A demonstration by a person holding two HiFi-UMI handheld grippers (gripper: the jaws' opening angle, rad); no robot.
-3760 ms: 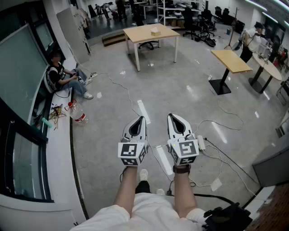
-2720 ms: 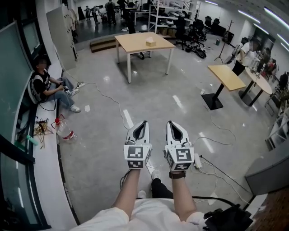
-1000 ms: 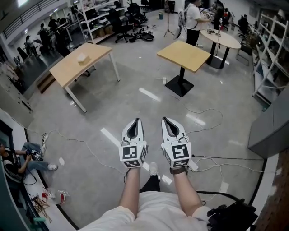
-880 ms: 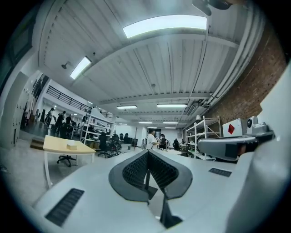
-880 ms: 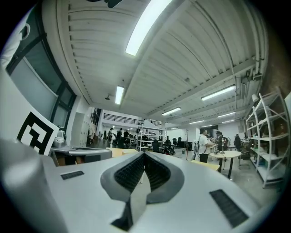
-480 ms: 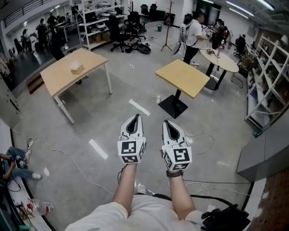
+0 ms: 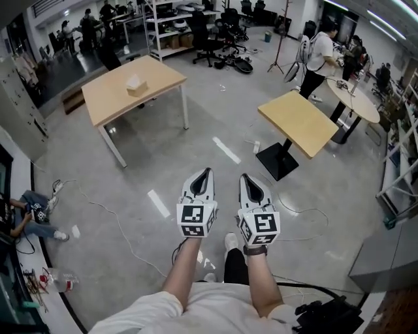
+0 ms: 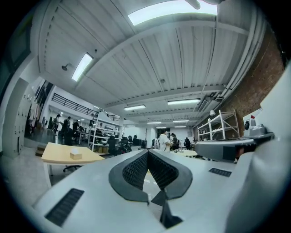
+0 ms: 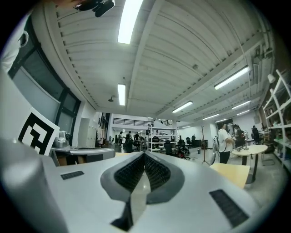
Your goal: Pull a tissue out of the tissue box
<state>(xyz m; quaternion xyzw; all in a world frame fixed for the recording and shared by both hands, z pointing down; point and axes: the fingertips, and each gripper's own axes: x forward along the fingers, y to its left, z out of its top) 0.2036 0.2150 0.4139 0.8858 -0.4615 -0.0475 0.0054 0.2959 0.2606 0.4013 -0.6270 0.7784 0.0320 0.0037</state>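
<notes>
Evidently the approach was the step in hand. The left gripper (image 7: 203, 171) and right gripper (image 7: 245, 177) were both pressed together, empty and level. The box (image 7: 135, 83) sat on the far counter (image 7: 108, 101), well apart. Advised: close in squarely and spread one gripper only at the box.

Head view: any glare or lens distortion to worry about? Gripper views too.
Head view: strong fisheye, room edges curve; bright streaks glare on the glossy floor; tissue box small but legible. Left gripper view: round black vignette, ceiling light blown out, closed left claw sharp in the foreground. Right gripper view: same vignette, light strip overexposed.
</notes>
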